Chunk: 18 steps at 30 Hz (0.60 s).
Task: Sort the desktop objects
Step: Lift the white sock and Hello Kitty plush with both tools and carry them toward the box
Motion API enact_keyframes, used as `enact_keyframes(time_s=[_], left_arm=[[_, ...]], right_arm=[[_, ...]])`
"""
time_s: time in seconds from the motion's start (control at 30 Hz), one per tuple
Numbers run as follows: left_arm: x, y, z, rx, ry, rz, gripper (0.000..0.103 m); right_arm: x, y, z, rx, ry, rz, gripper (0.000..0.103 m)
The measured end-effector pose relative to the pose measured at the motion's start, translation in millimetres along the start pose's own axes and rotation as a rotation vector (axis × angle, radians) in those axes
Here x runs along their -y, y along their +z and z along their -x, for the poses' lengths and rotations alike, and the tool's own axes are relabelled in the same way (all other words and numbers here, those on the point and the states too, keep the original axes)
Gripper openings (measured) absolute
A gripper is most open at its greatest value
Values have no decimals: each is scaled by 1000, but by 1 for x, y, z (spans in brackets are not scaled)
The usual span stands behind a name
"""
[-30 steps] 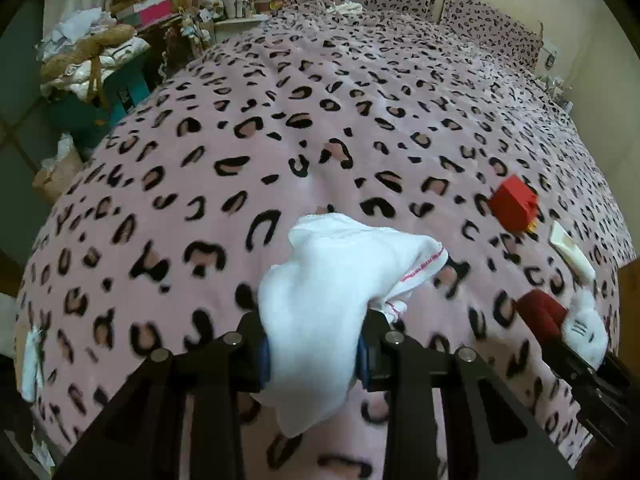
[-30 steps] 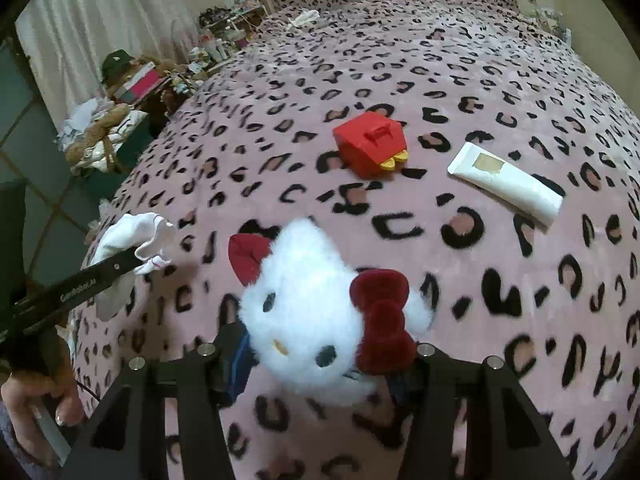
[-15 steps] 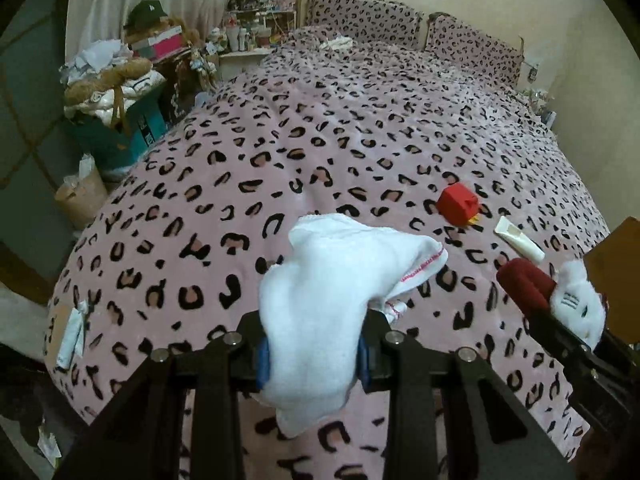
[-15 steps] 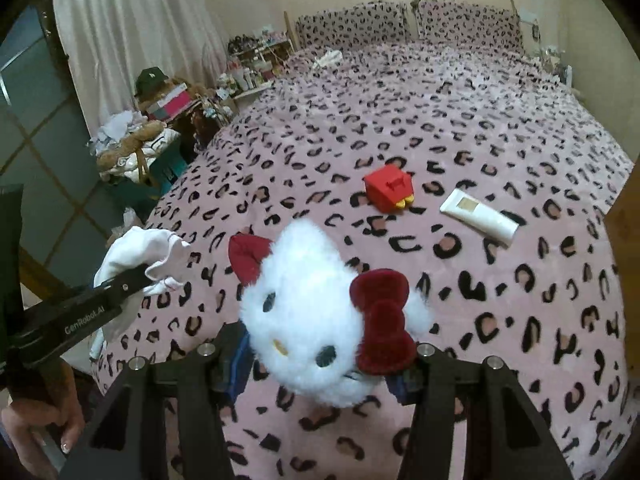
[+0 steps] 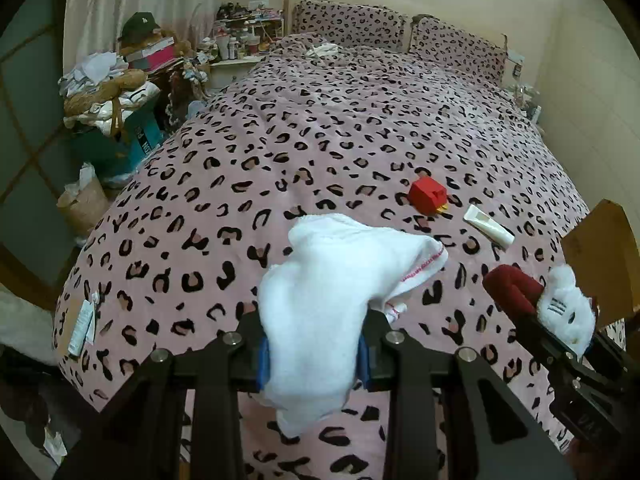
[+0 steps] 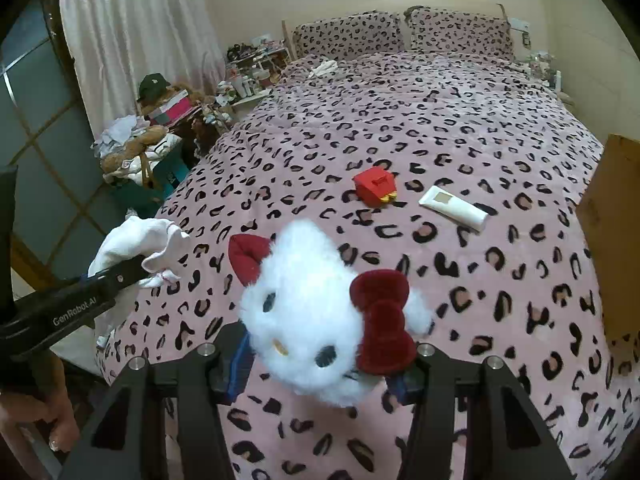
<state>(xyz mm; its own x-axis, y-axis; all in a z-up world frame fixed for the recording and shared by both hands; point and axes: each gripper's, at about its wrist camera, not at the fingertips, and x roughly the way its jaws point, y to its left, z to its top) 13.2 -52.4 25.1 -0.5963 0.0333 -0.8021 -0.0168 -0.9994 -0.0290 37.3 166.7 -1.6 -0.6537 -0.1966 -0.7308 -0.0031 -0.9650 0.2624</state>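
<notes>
My left gripper (image 5: 312, 360) is shut on a white cloth (image 5: 336, 292) and holds it above the near end of the leopard-print bed (image 5: 320, 140). My right gripper (image 6: 320, 364) is shut on a white plush cat with a dark red bow (image 6: 312, 312), also above the bed. The plush (image 5: 564, 308) shows at the right of the left wrist view, and the cloth (image 6: 136, 244) at the left of the right wrist view. A red box (image 6: 374, 186) and a white tube (image 6: 454, 208) lie on the bed beyond.
A cardboard box (image 6: 612, 232) stands at the bed's right edge. Piled clothes, bags and a cluttered shelf (image 5: 120, 92) line the left side. Two pillows (image 6: 400, 32) lie at the headboard. Paper tags (image 5: 80, 324) lie at the near left corner.
Both grippers have risen and drawn back from the bed with their objects still held. More of the room and the cardboard box has come into view.
</notes>
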Motion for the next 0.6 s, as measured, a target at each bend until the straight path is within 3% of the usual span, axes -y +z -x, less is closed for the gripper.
enact_keyframes(time_s=[0.6], left_arm=[[57,-4,25,13,-59,-59,33]], right_arm=[[39,-7,40,37,-73,-43,54]])
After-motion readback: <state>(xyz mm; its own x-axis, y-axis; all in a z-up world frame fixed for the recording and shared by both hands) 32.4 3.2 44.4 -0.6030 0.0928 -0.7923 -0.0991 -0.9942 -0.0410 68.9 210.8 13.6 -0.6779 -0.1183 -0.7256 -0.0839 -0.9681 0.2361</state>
